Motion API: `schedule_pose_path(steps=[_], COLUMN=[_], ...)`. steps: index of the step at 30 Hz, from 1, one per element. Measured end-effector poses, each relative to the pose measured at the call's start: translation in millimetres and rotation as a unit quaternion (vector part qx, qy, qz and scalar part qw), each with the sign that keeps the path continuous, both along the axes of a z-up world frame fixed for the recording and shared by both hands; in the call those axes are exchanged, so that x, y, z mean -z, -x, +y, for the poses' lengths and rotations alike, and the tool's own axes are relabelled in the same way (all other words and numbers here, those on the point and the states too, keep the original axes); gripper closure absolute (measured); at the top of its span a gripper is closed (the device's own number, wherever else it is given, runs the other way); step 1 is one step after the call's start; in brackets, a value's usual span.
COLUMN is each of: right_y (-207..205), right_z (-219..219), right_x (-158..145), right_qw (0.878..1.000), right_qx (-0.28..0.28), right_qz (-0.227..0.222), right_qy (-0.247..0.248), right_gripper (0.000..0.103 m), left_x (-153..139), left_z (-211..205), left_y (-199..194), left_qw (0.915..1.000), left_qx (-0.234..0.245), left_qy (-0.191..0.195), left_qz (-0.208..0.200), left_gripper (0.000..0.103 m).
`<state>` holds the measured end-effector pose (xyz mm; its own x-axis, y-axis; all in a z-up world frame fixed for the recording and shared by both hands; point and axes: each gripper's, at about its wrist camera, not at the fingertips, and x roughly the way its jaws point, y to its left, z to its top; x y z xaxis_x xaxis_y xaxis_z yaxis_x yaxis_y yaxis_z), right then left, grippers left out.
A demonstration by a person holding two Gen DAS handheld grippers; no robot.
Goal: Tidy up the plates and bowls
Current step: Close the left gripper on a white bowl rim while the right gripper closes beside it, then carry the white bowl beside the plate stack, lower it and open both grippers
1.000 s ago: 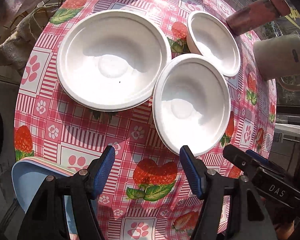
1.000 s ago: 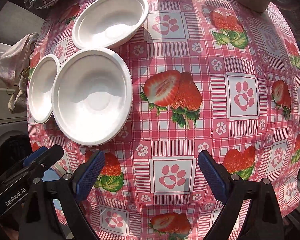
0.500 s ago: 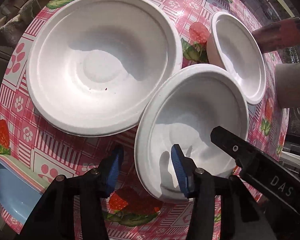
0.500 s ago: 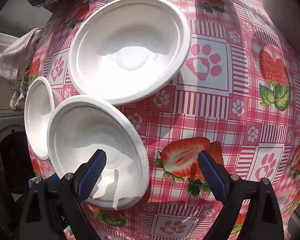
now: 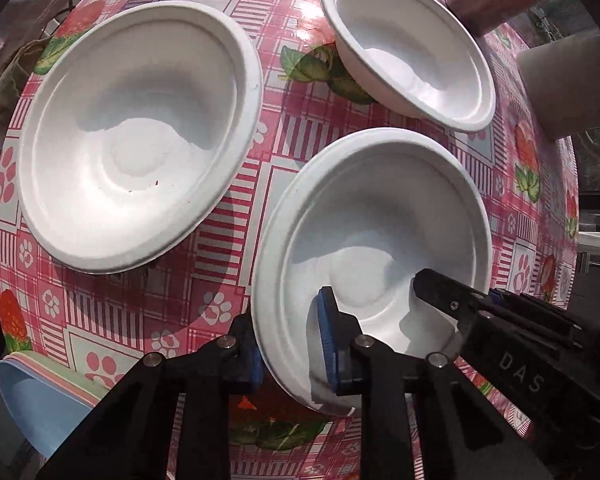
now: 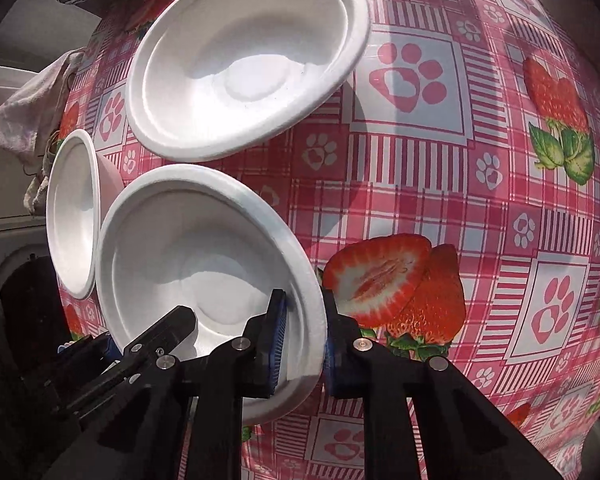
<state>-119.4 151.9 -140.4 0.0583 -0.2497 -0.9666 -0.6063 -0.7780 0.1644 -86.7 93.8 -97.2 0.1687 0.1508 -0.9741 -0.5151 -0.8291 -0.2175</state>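
Three white disposable dishes sit on a pink strawberry tablecloth. My left gripper (image 5: pixel 290 344) is shut on the near-left rim of the middle white bowl (image 5: pixel 380 240). My right gripper (image 6: pixel 302 340) is shut on the opposite rim of the same bowl (image 6: pixel 188 248). Each gripper shows in the other's view, reaching into the bowl. A larger white plate (image 5: pixel 136 136) lies apart to the left; it also shows in the right wrist view (image 6: pixel 244 60). A smaller white bowl (image 5: pixel 412 44) lies behind; it shows in the right wrist view (image 6: pixel 74 216) at the left.
A light blue plate (image 5: pixel 32 404) pokes out at the table's near-left edge. A pale mug (image 5: pixel 564 88) and a brown cylinder (image 5: pixel 496 4) stand at the far right. Cloths (image 6: pixel 28 108) hang beyond the table's edge.
Both grippers have moved in and shut on opposite rims of the middle bowl. The bowl now stands apart from the large plate instead of touching it.
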Motion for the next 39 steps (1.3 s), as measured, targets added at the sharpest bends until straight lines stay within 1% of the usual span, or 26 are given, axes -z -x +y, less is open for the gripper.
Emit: schedule_pose_path(steps=[5,8,11,16,20,25,28,30,31,32,33,34,35,36,37,39], right_y=[-49.8,-77.1,-102.0,-149.1,-175.7,-212.7,-234.8,-252.5,-262.8,-271.7,-278.1,-283.0,-294.0,-306.9,-315.8,-326.5], right_z=[-5.1,-10.4,-15.0,-20.6,-22.5,-25.6,-29.2,-40.9,-45.7,-46.2,-49.9,-55.8,-54.5,-45.0,-30.5,-17.6], right_x=[-0.8,-2.0,-3.1,-11.8,-13.2,-13.4,-14.0,-13.8,-15.8,-17.9,-18.0,-17.3,-21.3,-29.9,-34.4,-39.6], right_qw=[1.000,0.999,0.998,0.994,0.990,0.983,0.979,0.977,0.977,0.976,0.975,0.974,0.974,0.973,0.973,0.970], right_qx=[0.027,0.046,0.065,0.100,0.128,0.169,0.190,0.198,0.201,0.206,0.210,0.213,0.215,0.216,0.217,0.226], right_qz=[-0.013,-0.019,-0.025,-0.037,-0.050,-0.065,-0.071,-0.073,-0.073,-0.072,-0.072,-0.070,-0.072,-0.075,-0.076,-0.078], right_qy=[0.007,0.002,0.000,-0.007,-0.014,-0.018,-0.018,-0.020,-0.021,-0.020,-0.018,-0.017,-0.020,-0.026,-0.029,-0.031], right_gripper=[0.085,0.084,0.084,0.084,0.083,0.082,0.081,0.081,0.081,0.081,0.081,0.081,0.081,0.081,0.081,0.081], left_x=[2.5,1.9,1.6,1.3,0.1,-0.2,0.0,0.7,-0.3,-3.9,-5.2,-10.1,-15.2,-21.5,-28.5,-40.2], left_z=[8.7,17.9,27.5,40.4,45.5,44.1,41.4,40.1,40.1,30.0,28.7,26.7,20.4,10.1,5.7,-4.0], left_y=[-33.5,-55.1,-77.0,-118.3,-155.6,-192.2,-207.4,-221.0,-223.3,-227.3,-231.1,-238.0,-229.5,-223.6,-217.4,-208.5], left_qw=[0.9979,0.9934,0.9869,0.9731,0.9570,0.9364,0.9293,0.9252,0.9232,0.9196,0.9163,0.9136,0.9125,0.9137,0.9156,0.9189], left_qx=[0.065,0.114,0.161,0.230,0.290,0.351,0.369,0.380,0.384,0.393,0.400,0.406,0.408,0.405,0.401,0.392], left_qy=[0.002,0.005,0.005,0.003,0.004,0.004,0.003,0.002,0.002,0.002,0.004,0.006,0.005,-0.002,-0.013,-0.032], left_qz=[-0.002,0.007,0.007,-0.004,0.001,-0.001,-0.004,-0.003,0.004,0.012,0.018,0.024,0.027,0.030,0.031,0.030], left_gripper=[0.078,0.077,0.076,0.076,0.076,0.075,0.075,0.074,0.070,0.069,0.064,0.055,0.050,0.042,0.036,0.030])
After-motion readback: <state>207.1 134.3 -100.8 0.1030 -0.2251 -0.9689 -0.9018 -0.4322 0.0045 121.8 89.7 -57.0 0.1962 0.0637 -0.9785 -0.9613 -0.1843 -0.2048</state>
